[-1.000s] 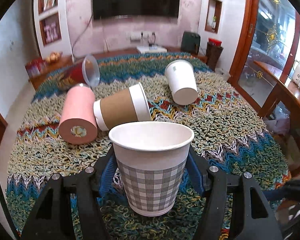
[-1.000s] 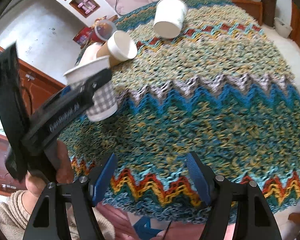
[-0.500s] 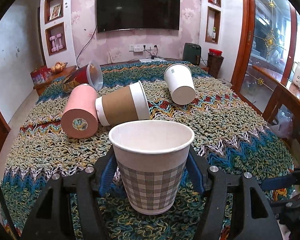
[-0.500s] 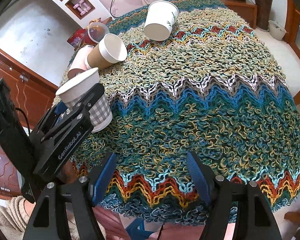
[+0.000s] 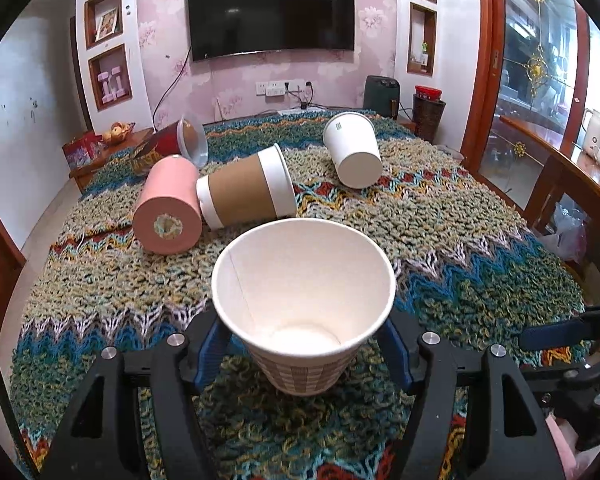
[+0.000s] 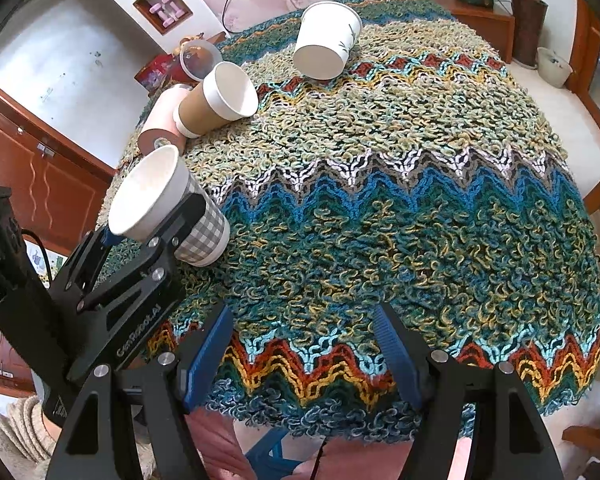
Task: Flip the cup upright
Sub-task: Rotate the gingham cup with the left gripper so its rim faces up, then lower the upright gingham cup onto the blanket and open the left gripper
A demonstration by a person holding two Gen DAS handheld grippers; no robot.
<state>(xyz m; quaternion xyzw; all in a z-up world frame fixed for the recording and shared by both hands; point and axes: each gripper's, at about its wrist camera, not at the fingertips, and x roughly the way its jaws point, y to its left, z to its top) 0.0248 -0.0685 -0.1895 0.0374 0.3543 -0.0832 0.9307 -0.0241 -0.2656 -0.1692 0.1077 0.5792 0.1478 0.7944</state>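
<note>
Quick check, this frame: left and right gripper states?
Left gripper: shut on the checked paper cup, mouth up.
Right gripper: open, holding nothing, over the knitted cloth.

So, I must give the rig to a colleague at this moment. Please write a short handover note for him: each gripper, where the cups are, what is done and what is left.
Left gripper: shut on the checked cup, which is mouth up with its base at the knitted cloth; whether it has full contact I cannot tell.
Right gripper: open, holds nothing, over the near edge of the cloth.
Lying on their sides: brown-sleeve cup, white cup, pink cup, and a red cup with a clear lid behind.
Done: checked cup is upright.
Left: release it and check that it stands. The other four probably follow.
</note>
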